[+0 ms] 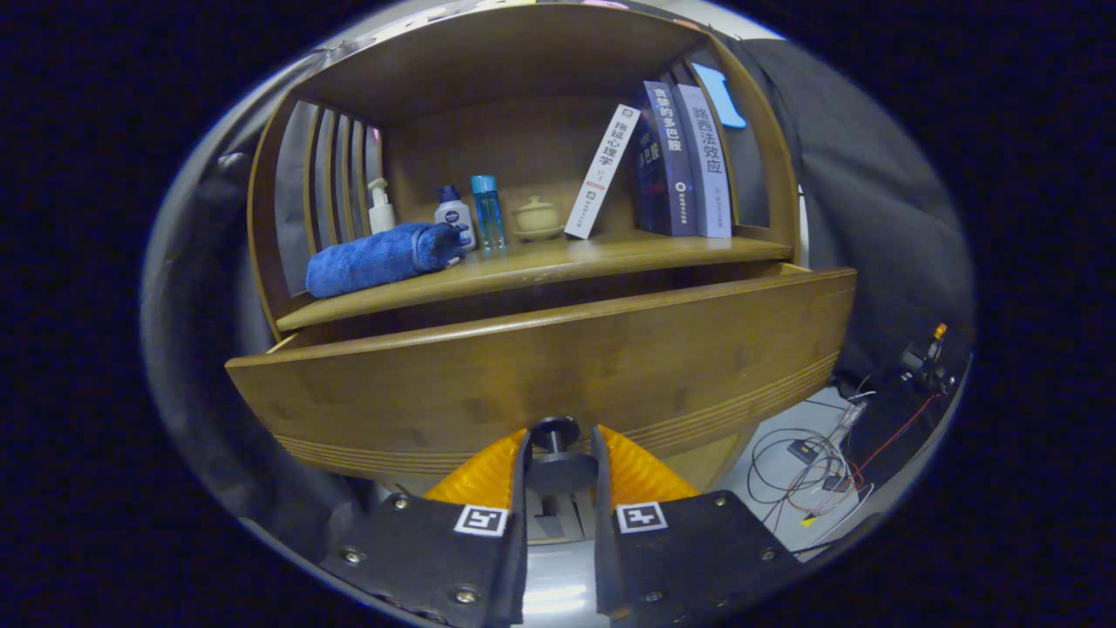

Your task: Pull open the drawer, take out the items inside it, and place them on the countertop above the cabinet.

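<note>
Gripper [559, 453] jaws are closing tight on the drawer knob [555, 433], both sides pressing it. Drawer [540, 366] is standing pulled out under the tabletop [558, 262], which is carrying a blue towel [379, 257], bottles and books.

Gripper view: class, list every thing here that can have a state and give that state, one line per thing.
Drawer: pulled partly open, contents hidden.
Knob: between the fingers, clamped from both sides.
Gripper: shut on the knob.
Blue towel: rolled, lying on the countertop.
White book: leaning against the upright books.
Two dark books: standing upright.
Lidded cup: lid on.
</note>
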`<state>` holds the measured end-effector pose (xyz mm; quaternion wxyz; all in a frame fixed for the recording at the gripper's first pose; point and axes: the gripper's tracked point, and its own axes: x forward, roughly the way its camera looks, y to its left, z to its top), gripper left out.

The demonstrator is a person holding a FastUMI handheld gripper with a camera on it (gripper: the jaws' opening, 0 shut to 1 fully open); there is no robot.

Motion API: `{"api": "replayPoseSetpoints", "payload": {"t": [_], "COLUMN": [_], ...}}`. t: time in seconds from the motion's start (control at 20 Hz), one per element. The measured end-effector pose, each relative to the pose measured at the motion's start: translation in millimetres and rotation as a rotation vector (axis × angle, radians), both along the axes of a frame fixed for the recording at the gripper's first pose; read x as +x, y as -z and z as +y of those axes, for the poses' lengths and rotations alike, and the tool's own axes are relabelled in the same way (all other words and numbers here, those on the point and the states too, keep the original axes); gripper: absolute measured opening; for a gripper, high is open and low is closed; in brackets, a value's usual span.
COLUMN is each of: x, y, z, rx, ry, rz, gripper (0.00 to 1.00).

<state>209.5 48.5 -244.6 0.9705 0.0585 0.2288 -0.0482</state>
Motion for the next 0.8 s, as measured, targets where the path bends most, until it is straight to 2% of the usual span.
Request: {"api": "replayPoseSetpoints", "payload": {"t": [0.25, 0.45, 0.8], "x": [-36.1, -67.4, -74.2], "y": [-3.6, 1.7, -1.1], "z": [-1.0, -11.8, -6.5], "rx": [-0.046, -0.032, -0.032], "ry": [0.001, 0.048, 0.042], "rz": [0.027, 0.037, 0.019], "gripper": [0.31, 0.31, 0.31]}}
